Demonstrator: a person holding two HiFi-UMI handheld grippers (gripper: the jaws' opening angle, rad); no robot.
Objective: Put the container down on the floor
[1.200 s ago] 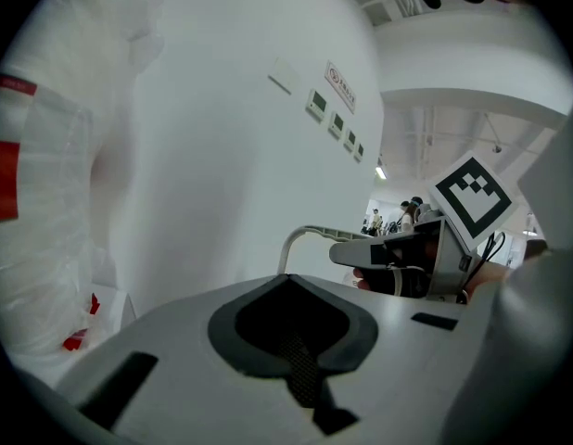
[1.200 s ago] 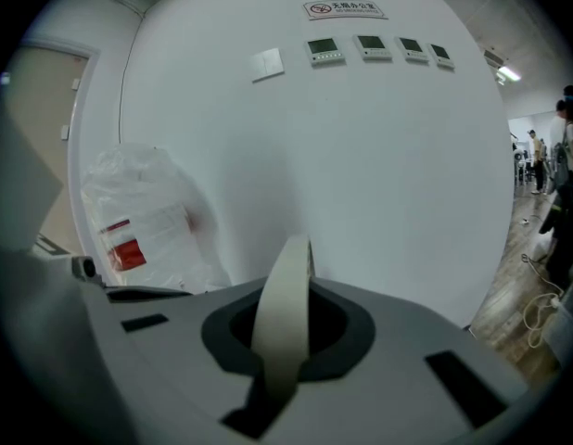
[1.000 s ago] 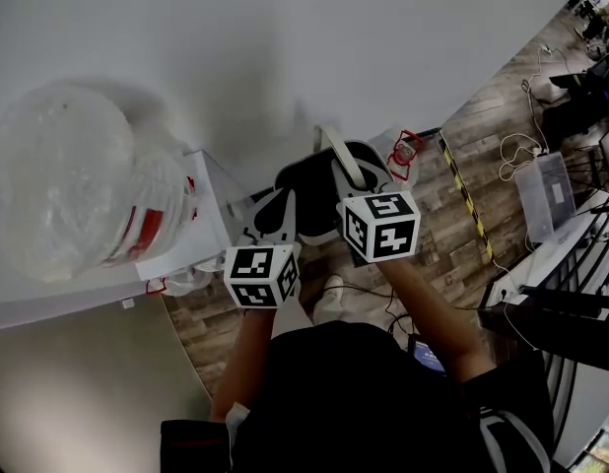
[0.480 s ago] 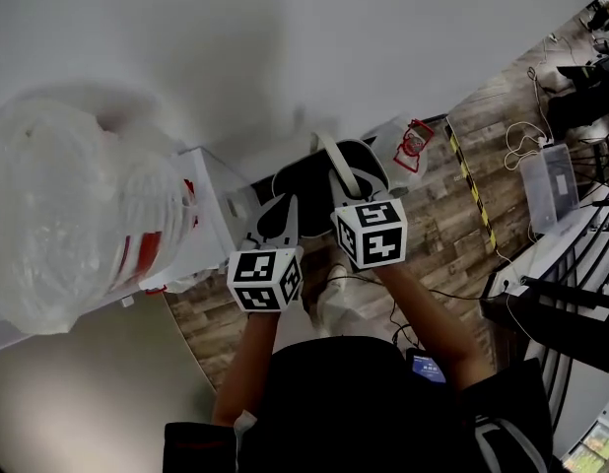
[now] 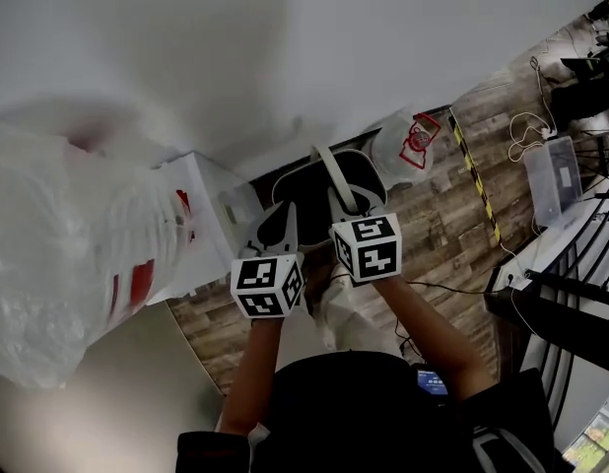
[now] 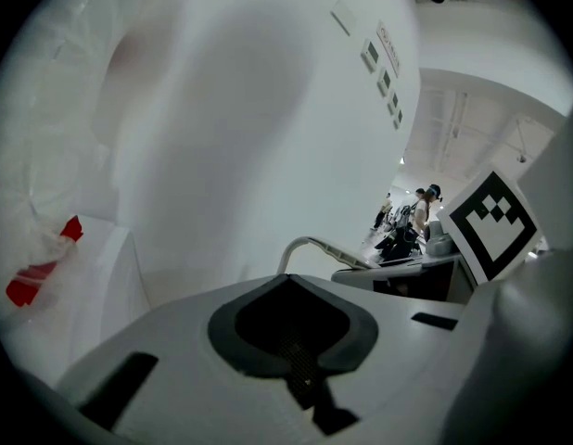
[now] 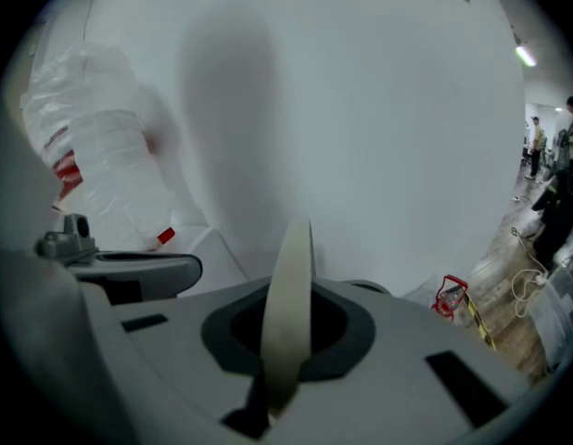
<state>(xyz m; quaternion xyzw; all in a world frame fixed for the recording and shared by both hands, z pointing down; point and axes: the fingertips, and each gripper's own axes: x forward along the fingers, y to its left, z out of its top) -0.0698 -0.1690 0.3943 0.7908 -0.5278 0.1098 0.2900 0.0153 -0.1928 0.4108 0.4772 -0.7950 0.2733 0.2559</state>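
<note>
**Head view.** The container [image 5: 306,187] is a dark, open-topped tub. It hangs at the foot of the white wall [image 5: 285,47], over the wood-plank floor [image 5: 433,235], with its mouth facing up toward the camera. Its longer dimension runs roughly from 9 to 3 o'clock, along the wall base. A pale handle strap [image 5: 330,173] arches across the mouth from about 11 to 5 o'clock. Whether the base touches the floor cannot be told.

The right gripper [image 5: 349,203] meets the container at its 5 o'clock edge. The left gripper [image 5: 278,223] lies against its 8 o'clock edge. Each marker cube sits at 6 o'clock of its gripper, the left cube [image 5: 268,286] and the right cube [image 5: 367,247].

**Right gripper view.** The jaws are clenched on the handle strap, which rises straight from between them toward 12 o'clock.

**Left gripper view.** The jaws are drawn together. Nothing can be made out between them. The strap shows at 1 o'clock of them, beside the right gripper's body.

**Surroundings, head view.** A white box [image 5: 201,215] stands at 9 o'clock of the container. A plastic-wrapped red-and-white bundle [image 5: 68,254] lies beyond the box. A clear bag with a red print [image 5: 413,141] lies at 2 o'clock. A yellow-and-black floor stripe [image 5: 477,185] lies at 3 o'clock.
</note>
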